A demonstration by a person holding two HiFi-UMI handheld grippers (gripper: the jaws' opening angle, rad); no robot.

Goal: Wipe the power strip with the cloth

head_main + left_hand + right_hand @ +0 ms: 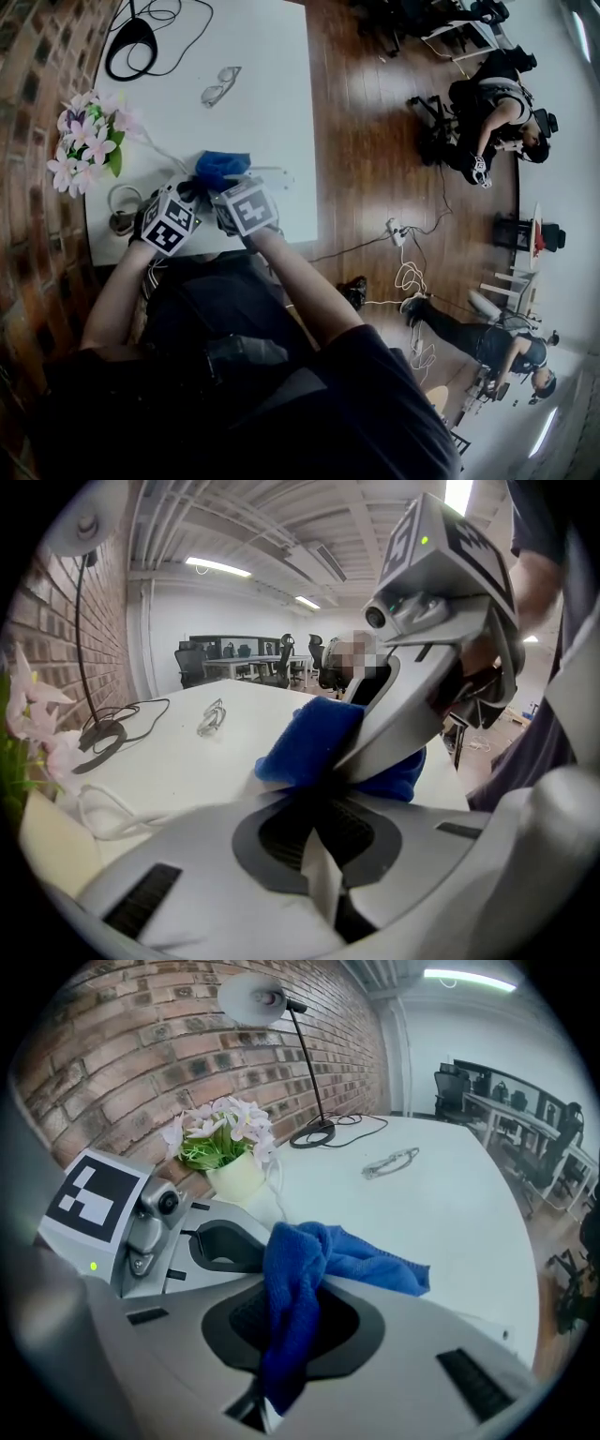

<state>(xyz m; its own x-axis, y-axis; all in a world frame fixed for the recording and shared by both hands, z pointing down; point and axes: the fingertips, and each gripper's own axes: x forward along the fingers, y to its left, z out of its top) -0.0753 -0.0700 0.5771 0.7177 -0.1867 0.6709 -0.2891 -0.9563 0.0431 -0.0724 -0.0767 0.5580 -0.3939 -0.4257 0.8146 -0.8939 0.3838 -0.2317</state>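
Note:
The blue cloth (309, 1269) hangs bunched between the jaws of my right gripper (281, 1372), which is shut on it. The cloth's free end lies on the white table (431, 1204). In the head view the cloth (220, 169) sits just beyond both marker cubes. A white power strip (274, 175) pokes out to its right, mostly hidden. My left gripper (323, 878) is shut close beside the right gripper (403, 724), its tips almost under the cloth (309, 742). A thin white sliver shows between its jaws; I cannot tell what it is.
A pot of pink and white flowers (86, 141) stands at the table's left, by the brick wall. A pair of glasses (220, 86) and a desk lamp with black cable (131, 42) lie farther off. White cable loops (122, 199) sit left of my left gripper.

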